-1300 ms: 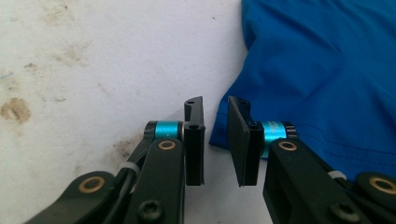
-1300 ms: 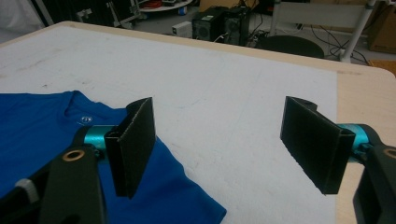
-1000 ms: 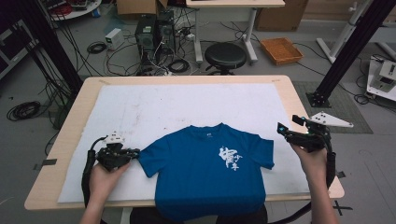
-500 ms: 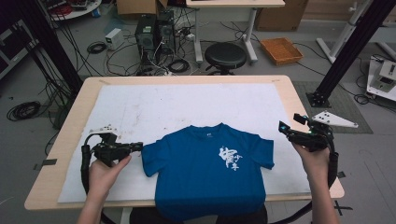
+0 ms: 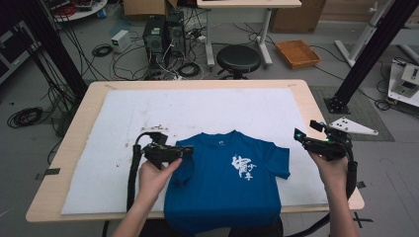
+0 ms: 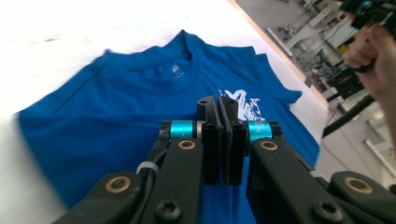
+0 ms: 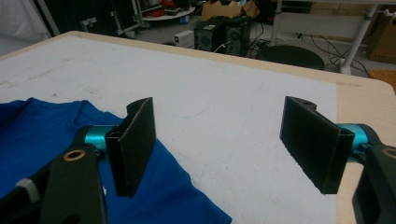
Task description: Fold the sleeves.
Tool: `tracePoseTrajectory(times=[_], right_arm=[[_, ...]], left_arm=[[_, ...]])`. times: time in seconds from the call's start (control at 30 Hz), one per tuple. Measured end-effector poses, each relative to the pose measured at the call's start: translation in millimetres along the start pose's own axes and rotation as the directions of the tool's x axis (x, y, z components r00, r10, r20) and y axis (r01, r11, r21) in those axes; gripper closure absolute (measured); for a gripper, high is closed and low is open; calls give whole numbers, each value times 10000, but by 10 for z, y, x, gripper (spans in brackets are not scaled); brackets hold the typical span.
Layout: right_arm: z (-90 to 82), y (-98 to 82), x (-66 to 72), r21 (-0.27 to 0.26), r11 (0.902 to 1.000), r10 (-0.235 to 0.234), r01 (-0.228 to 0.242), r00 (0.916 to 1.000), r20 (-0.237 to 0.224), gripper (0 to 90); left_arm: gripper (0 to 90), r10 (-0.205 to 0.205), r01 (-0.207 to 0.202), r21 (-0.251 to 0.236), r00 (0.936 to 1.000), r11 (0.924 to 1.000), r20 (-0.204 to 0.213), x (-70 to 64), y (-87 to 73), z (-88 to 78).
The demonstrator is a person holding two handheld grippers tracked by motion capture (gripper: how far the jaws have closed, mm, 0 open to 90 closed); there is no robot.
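Note:
A blue T-shirt (image 5: 232, 182) with a white print lies front-up on the white mat (image 5: 197, 108), its hem hanging over the near edge. My left gripper (image 5: 189, 148) is shut and hovers over the shirt's left shoulder. The left sleeve (image 5: 177, 173) is drawn inward and folded over the body beneath it. In the left gripper view the pads (image 6: 218, 100) meet above the shirt (image 6: 116, 107), and the pinch point itself is hidden. My right gripper (image 5: 306, 130) stands wide open beyond the right sleeve (image 5: 279, 160), over bare mat (image 7: 224, 140), with the sleeve (image 7: 173, 196) beside its left jaw.
The mat covers most of a wooden table (image 5: 321, 113). Behind the table stand a black stool (image 5: 238, 58), computer towers (image 5: 160, 32) and loose cables on the floor. A black frame post (image 5: 363, 54) rises at the right.
My left gripper has travelled right from the mat beside the sleeve to above the shirt's shoulder, rising a little, and the sleeve has folded inward with it. The right gripper has stayed put.

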State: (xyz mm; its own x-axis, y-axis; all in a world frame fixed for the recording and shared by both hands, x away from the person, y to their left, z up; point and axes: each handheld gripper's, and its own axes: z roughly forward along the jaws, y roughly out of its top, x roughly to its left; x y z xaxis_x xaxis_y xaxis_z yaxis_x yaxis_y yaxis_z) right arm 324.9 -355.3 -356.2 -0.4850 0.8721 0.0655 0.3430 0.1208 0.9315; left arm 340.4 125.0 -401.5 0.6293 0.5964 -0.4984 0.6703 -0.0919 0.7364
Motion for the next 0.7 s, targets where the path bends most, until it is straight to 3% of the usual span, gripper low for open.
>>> tracePoseTrajectory(times=[0.1, 0.13, 0.23, 0.27, 0.3, 0.33, 0.5, 0.6, 0.63, 0.67, 0.7], right_arm=[[-1, -16, -8, 79, 10000, 38, -38, 10000, -7, 266], [-1, -21, -13, 100, 9999, 46, -46, 10000, 16, 267], [-6, -43, -40, 189, 9996, 213, -214, 9998, 61, 268], [-8, -50, -48, 232, 9994, 271, -273, 9996, 91, 269], [-9, -59, -59, 260, 9992, 302, -305, 9995, 99, 270], [-8, -66, -65, 295, 9990, 337, -340, 9994, 121, 284], [32, -105, -84, 744, 9953, 614, -618, 9981, 70, 342], [78, -150, -107, 1017, 9914, 824, -821, 9966, 11, 389], [91, -165, -115, 1119, 9899, 876, -872, 9962, 13, 416], [111, -187, -127, 1316, 9868, 943, -943, 9955, 68, 424], [142, -218, -141, 1548, 9822, 1049, -1065, 9943, 183, 441]], left_arm=[[879, 295, -296, 109, 9996, 9995, 35, -8, 1, 193], [873, 628, -628, -10, 9980, 9980, 94, -7, -4, 246], [739, 1153, -1138, -599, 9931, 9917, 226, -1, -4, 257], [690, 1424, -1404, -871, 9897, 9863, 172, 6, -5, 218], [651, 1424, -1404, -871, 9897, 9863, 172, 6, -5, 218], [636, 1838, -1823, -1261, 9830, 9751, 4, 28, -12, 121], [510, 2418, -2571, -1859, 9650, 9483, -1013, 171, -58, -203], [454, 2624, -3057, -2086, 9416, 9290, -2111, 303, -121, -438], [448, 2682, -3237, -2146, 9301, 9215, -2510, 344, -143, -517], [432, 2682, -3237, -2146, 9301, 9215, -2510, 344, -143, -517], [420, 2703, -3403, -2247, 9176, 9131, -2914, 394, -166, -609]])
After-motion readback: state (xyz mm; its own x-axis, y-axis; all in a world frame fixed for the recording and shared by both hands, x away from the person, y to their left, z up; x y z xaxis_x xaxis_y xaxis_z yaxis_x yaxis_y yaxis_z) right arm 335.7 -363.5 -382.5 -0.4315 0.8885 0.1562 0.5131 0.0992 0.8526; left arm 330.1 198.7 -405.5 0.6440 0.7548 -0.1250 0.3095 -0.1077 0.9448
